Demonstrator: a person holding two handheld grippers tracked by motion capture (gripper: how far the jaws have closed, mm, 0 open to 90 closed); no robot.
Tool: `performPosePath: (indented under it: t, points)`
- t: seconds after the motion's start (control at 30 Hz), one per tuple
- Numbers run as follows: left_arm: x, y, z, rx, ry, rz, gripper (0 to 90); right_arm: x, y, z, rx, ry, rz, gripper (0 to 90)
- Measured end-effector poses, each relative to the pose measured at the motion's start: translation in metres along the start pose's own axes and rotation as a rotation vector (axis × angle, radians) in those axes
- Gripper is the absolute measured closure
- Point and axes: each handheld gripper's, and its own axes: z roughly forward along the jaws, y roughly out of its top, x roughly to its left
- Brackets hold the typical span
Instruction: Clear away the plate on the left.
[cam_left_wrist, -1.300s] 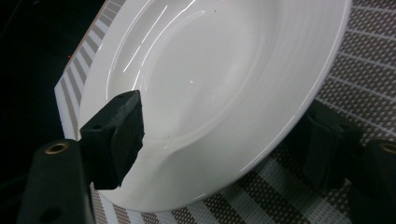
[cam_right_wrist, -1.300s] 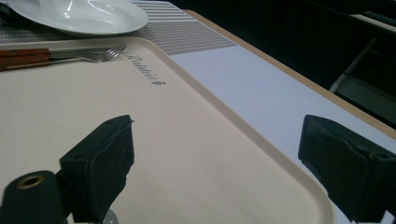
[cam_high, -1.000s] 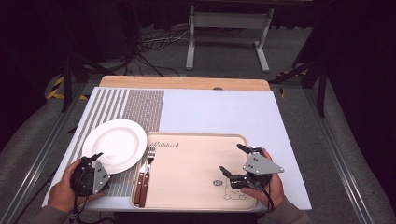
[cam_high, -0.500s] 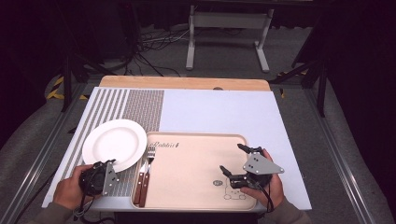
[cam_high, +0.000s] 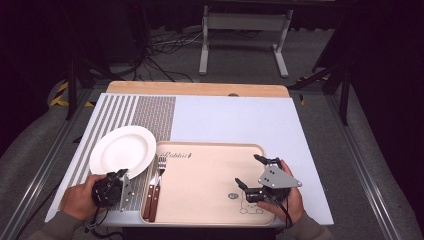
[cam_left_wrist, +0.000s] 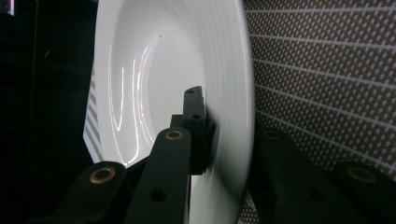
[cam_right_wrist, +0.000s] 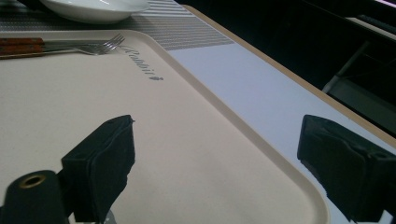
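Observation:
A white plate lies on the patterned mat at the left, and its near rim is pinched in my left gripper. In the left gripper view my left gripper is shut on the plate, one jaw inside the bowl and the other under the rim. A fork and a wooden-handled knife lie along the left edge of the beige tray. My right gripper hovers open over the tray's right part. Nothing lies between its jaws in the right gripper view.
The striped and dotted mat covers the table's left side. A pale sheet covers the rest, with a wooden board edge behind it. In the right gripper view the fork and plate lie beyond the tray.
My left gripper has slid right along the plate's near edge and closed on its rim. The right gripper and the tray have stayed put.

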Motion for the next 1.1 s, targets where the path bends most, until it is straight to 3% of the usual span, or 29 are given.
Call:
performPosePath:
  t: [0.1, 0.33, 0.43, 0.5, 0.6, 0.7, 1.0, 1.1]
  points:
    - [0.001, 0.000, -0.002, -0.009, 0.014, -0.026, 82.5, -0.001, 0.000, 0.000, -0.001, -0.005, 0.002, 12.3]
    - [0.000, 0.001, -0.002, 0.014, 0.066, -0.025, 82.3, -0.001, 0.000, -0.001, -0.007, -0.013, 0.004, 12.3]
    - [0.001, 0.001, -0.006, 0.020, 0.087, -0.055, 82.4, -0.002, 0.000, -0.002, -0.011, -0.014, 0.010, 12.3]
    - [0.003, 0.002, -0.007, 0.011, 0.096, -0.039, 82.4, -0.002, 0.000, -0.002, -0.013, -0.016, 0.012, 12.3]
    - [0.005, 0.003, -0.011, 0.005, 0.109, -0.064, 82.4, -0.003, 0.000, -0.003, -0.016, -0.020, 0.013, 12.3]
    - [0.007, 0.005, -0.013, -0.003, 0.123, -0.047, 82.4, -0.003, 0.000, -0.003, -0.018, -0.021, 0.013, 12.3]
    - [0.013, 0.012, -0.021, -0.033, 0.138, -0.063, 82.3, -0.004, 0.000, -0.003, -0.023, -0.028, 0.018, 12.3]
    - [0.016, 0.018, -0.024, -0.040, 0.156, -0.040, 82.2, -0.003, 0.000, -0.003, -0.022, -0.025, 0.016, 12.3]
